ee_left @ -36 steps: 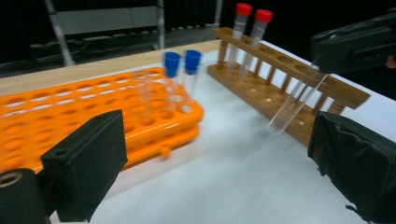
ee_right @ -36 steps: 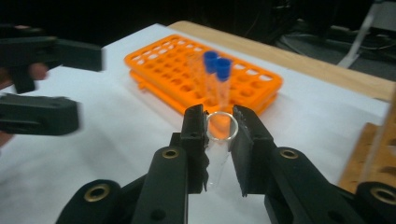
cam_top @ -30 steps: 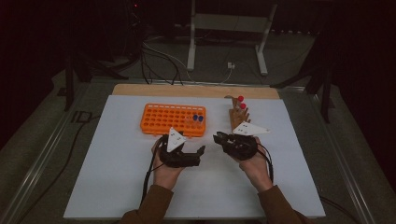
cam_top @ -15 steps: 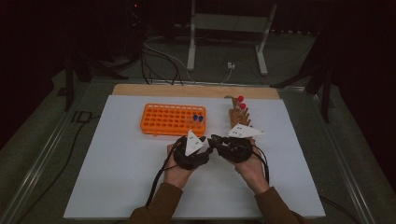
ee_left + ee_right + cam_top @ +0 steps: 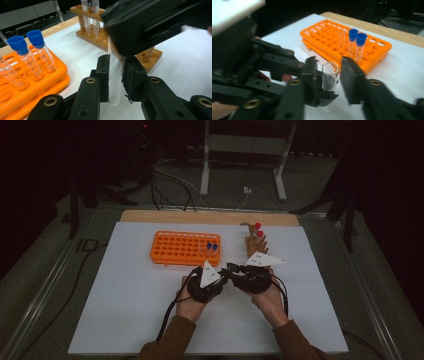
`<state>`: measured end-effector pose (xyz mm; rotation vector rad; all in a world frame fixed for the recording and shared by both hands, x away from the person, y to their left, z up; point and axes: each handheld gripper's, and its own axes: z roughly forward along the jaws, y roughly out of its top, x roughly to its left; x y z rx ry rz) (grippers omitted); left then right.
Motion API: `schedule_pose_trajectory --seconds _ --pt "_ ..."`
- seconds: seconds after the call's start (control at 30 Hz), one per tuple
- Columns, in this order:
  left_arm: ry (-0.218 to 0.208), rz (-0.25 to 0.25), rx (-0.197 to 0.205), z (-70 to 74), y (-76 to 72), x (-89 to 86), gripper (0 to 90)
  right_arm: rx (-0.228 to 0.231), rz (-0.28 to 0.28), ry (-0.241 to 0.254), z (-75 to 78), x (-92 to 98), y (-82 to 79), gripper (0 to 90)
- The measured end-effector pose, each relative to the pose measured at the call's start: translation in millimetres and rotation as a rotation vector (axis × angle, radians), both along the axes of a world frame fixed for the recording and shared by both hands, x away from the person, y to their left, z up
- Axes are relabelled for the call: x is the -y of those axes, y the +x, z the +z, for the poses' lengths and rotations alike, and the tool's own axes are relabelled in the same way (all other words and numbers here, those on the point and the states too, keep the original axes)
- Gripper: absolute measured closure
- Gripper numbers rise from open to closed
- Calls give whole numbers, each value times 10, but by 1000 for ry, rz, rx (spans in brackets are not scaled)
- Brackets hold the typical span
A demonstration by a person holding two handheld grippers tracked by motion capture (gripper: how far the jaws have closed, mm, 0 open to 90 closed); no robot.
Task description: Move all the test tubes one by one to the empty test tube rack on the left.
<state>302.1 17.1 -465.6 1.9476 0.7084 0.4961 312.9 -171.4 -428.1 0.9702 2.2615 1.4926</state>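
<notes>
surface: table (image 5: 125,320) with white top, bare wooden strip along far edge
on it, left: orange tube rack (image 5: 175,251)
on it, right: wooden tube stand (image 5: 256,245)

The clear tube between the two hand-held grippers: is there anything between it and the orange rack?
Nothing visible does. The clear tube is clamped in the left hand-held gripper, and the right hand-held gripper, whose jaws have just been opening, stands loose around its open top. Bare white table lies between it and the orange rack.

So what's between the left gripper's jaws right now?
A clear uncapped tube, pinched upright between the left gripper jaws, seen in the left gripper view. The right gripper has just been opening around it.
</notes>
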Motion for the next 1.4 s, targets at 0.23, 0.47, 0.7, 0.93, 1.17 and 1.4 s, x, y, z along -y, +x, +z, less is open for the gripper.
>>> schedule_pose_trajectory --seconds 0.23,0.47,0.7,0.93,1.17,1.4 --pt "-16 31 -6 14 49 -77 765 24 -13 47 52 118 13 382" --pt "-48 65 -1 49 103 -200 764 62 -88 3 56 215 17 197" --pt "-74 108 3 91 161 -364 764 73 -149 0 52 361 12 61" --pt "-100 140 -2 123 240 -482 762 57 -211 -27 1 521 32 1" --pt "-80 168 -13 111 338 -558 761 55 -226 -5 7 595 33 1" --pt "-74 210 -15 117 449 -624 761 57 -211 6 8 593 30 1"
